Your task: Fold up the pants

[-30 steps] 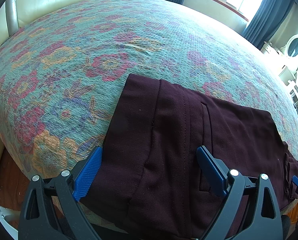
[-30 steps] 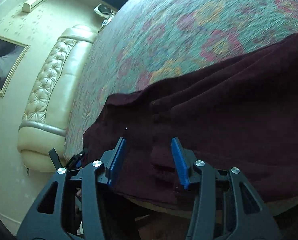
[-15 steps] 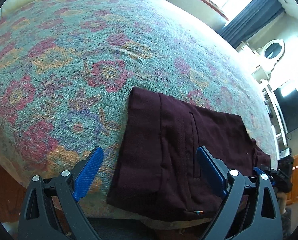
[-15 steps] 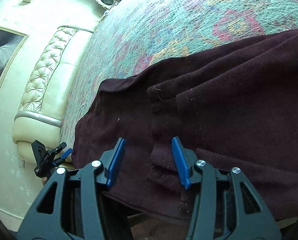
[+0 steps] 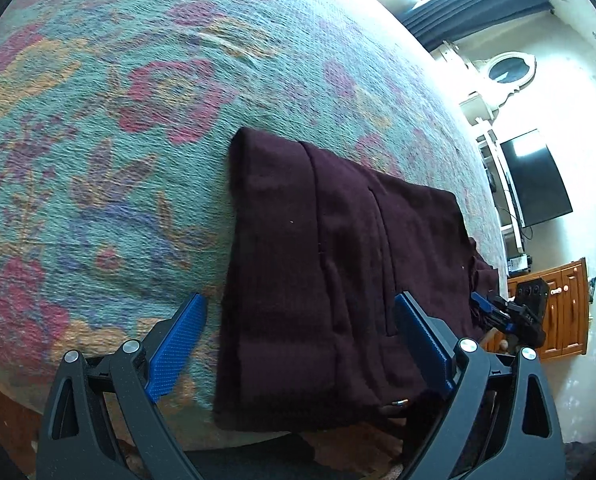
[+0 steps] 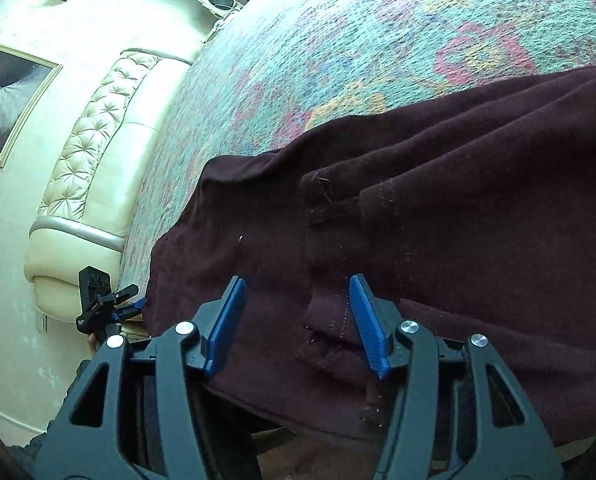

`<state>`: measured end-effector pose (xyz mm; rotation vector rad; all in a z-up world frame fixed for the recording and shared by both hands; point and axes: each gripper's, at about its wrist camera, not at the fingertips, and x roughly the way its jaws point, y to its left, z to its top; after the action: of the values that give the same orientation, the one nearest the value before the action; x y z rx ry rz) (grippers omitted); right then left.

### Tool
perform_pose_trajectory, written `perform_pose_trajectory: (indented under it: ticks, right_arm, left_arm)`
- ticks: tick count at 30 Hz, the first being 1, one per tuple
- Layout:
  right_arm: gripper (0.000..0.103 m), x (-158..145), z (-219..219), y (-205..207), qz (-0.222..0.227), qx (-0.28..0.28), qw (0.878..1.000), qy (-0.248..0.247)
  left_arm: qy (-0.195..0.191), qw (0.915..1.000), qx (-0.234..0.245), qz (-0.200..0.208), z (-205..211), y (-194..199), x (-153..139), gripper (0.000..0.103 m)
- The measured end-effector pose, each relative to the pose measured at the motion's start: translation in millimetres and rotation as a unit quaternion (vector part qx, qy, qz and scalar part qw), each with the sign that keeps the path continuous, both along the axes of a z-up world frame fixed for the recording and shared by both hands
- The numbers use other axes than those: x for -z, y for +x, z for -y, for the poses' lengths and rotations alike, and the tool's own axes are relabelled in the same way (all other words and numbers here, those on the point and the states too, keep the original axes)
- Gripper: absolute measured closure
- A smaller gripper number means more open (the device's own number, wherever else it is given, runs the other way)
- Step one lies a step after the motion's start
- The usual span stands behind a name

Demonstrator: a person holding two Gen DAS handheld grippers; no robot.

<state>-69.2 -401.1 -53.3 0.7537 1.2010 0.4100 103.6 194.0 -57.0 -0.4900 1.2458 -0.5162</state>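
Observation:
Dark maroon pants (image 5: 338, 264) lie folded into a flat rectangle near the front edge of a floral bedspread (image 5: 110, 152). My left gripper (image 5: 300, 300) hovers open above the fold's near left corner, its left pad over bare bedspread and its right pad over cloth. In the right wrist view the pants (image 6: 458, 208) show a hem and stitched seams. My right gripper (image 6: 296, 280) hangs over that end with its jaws opening; cloth lies under and between the pads, which do not press on it. Each gripper shows small in the other's view: right gripper (image 5: 498, 314), left gripper (image 6: 110, 304).
A cream tufted headboard (image 6: 86, 148) and a framed picture (image 6: 6, 96) stand at one end of the bed. A wooden cabinet (image 5: 558, 312), a dark screen (image 5: 534, 184) and an oval mirror (image 5: 510, 68) line the wall beyond the other. The bed's front edge runs just below both grippers.
The left gripper has drawn back and swung, so the pants look smaller and further right. The right gripper's jaws have widened a little over the hem; the cloth there now lies flatter.

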Motion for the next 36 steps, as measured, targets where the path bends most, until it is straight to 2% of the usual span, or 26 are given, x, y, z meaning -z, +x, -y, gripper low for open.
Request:
perform_pose_trajectory:
  ticks: [4,9,11,12,13,14,15,17,19,21,26,34,36]
  right_arm:
    - [0.048,1.4,1.1,-0.3,0.002,0.0,1.0,0.001]
    - [0.046,2.8,0.4,-1.1,0.005,0.001,1.0,0.001]
    - [0.045,2.6,-0.7,-1.4,0.006,0.001,1.0,0.001]
    - [0.044,2.3,-1.4,-1.3,0.007,0.001,1.0,0.001]
    - [0.043,2.1,-2.0,-1.3,0.008,0.001,1.0,0.0]
    - [0.042,0.2,-2.7,-1.2,0.009,0.001,1.0,-0.001]
    - [0.041,0.0,-3.2,-1.1,0.01,0.0,1.0,-0.001]
    - [0.04,-0.7,-4.3,-0.8,0.011,0.0,1.0,-0.002]
    - [0.04,-1.1,-4.3,-0.7,0.011,-0.001,1.0,-0.002]
    - [0.04,-1.2,-4.6,-0.7,0.011,0.0,1.0,-0.001]
    - [0.04,-0.6,-3.3,0.5,0.011,-0.001,1.0,0.0]
    - [0.04,-0.8,-2.8,1.0,0.01,0.0,1.0,0.002]
    - [0.039,-0.9,-2.8,1.4,0.01,0.001,1.0,0.003]
  left_arm:
    - [-0.086,0.9952,-0.042,-0.02,-9.2,5.0,13.6,0.01]
    - [-0.115,0.9928,-0.029,-0.018,-6.9,0.3,13.0,0.01]
    - [-0.115,0.9928,-0.027,-0.02,-3.6,1.0,13.7,0.014]
    - [-0.114,0.9928,-0.028,-0.023,-2.6,1.6,14.5,0.021]
    - [-0.113,0.9927,-0.029,-0.027,-1.4,2.2,15.5,0.033]
    - [-0.111,0.9927,-0.033,-0.033,-0.6,3.1,17.3,0.043]
    - [-0.102,0.9933,-0.034,-0.043,1.1,4.8,19.5,0.063]
    - [-0.104,0.9924,-0.038,-0.054,0.5,5.6,22.7,0.064]
    - [-0.087,0.9942,-0.037,-0.05,3.5,5.2,17.2,0.066]
    - [-0.063,0.9965,-0.037,-0.041,9.9,4.2,7.9,0.073]
    - [-0.004,0.9993,-0.038,0.001,35.1,-0.5,-29.4,0.079]
    - [0.028,0.9973,-0.021,0.065,79.5,-11.9,-86.6,0.081]
    - [0.047,0.9953,-0.009,0.084,98.9,-16.2,-97.9,0.081]
